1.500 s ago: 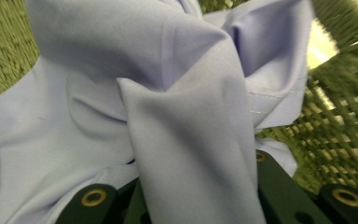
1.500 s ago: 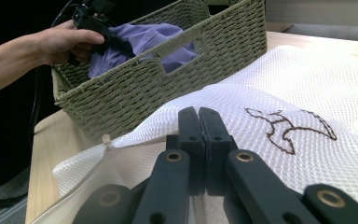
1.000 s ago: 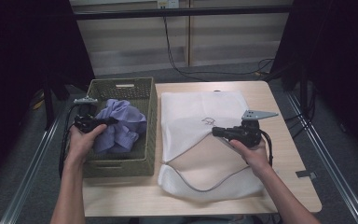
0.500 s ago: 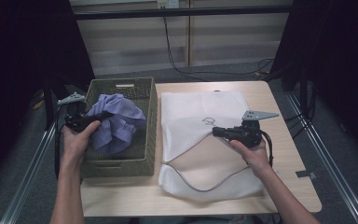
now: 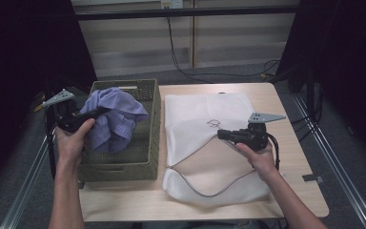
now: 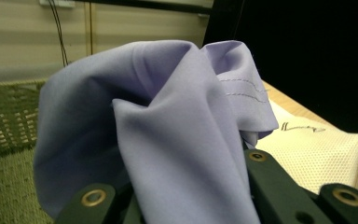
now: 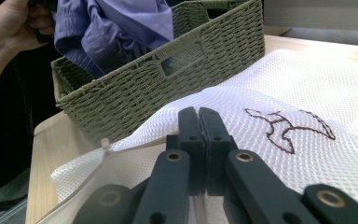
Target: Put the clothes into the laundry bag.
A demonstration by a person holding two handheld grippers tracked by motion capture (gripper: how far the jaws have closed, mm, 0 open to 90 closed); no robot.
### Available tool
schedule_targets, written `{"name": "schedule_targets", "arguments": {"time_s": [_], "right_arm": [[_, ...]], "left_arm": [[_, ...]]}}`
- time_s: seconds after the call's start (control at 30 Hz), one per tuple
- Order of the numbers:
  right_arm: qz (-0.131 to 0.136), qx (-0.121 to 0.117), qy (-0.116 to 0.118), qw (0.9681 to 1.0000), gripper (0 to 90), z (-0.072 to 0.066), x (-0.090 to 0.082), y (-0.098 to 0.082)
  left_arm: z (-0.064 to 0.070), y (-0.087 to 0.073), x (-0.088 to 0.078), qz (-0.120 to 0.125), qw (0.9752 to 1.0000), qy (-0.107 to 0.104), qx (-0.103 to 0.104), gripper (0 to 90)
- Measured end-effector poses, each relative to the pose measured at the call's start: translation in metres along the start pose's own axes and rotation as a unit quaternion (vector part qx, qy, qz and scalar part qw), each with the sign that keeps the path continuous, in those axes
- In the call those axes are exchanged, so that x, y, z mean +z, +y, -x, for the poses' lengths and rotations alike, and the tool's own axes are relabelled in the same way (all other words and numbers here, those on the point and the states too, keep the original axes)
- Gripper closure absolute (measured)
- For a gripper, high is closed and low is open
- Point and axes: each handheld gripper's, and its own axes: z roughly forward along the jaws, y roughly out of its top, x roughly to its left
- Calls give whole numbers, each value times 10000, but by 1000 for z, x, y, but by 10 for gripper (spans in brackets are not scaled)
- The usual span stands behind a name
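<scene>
Left gripper (image 5: 100,112) clamped on purple cloth (image 5: 114,119), lifted above green basket (image 5: 124,164). Right gripper (image 5: 221,134) pinching white mesh bag (image 5: 205,109) on bench (image 5: 295,191).

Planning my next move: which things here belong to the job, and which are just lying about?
In the job:
purple garment, held by left gripper
white mesh laundry bag, pinched by right gripper
green woven basket

Lying about:
wall cables

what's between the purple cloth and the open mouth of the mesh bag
Only the green woven basket's near wall. The left gripper holds the purple cloth above the basket; the right gripper lifts the white mesh bag's top layer, mouth open.
</scene>
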Motion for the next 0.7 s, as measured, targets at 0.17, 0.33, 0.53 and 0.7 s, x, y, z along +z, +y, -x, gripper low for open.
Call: {"name": "schedule_targets", "arguments": {"time_s": [0.17,0.33,0.53,0.7], "right_arm": [[10,1,5,10000,898,0,0,0],[7,-6,7,10000,897,0,0,0],[3,-8,6,10000,897,0,0,0],[0,-3,8,10000,897,0,0,0]], "left_arm": [[3,5,-8,223,9997,-41,-16,822],[7,15,-25,471,9988,-115,93,821],[13,22,-38,678,9975,-131,168,822],[19,27,-42,763,9966,-162,264,821]]}}
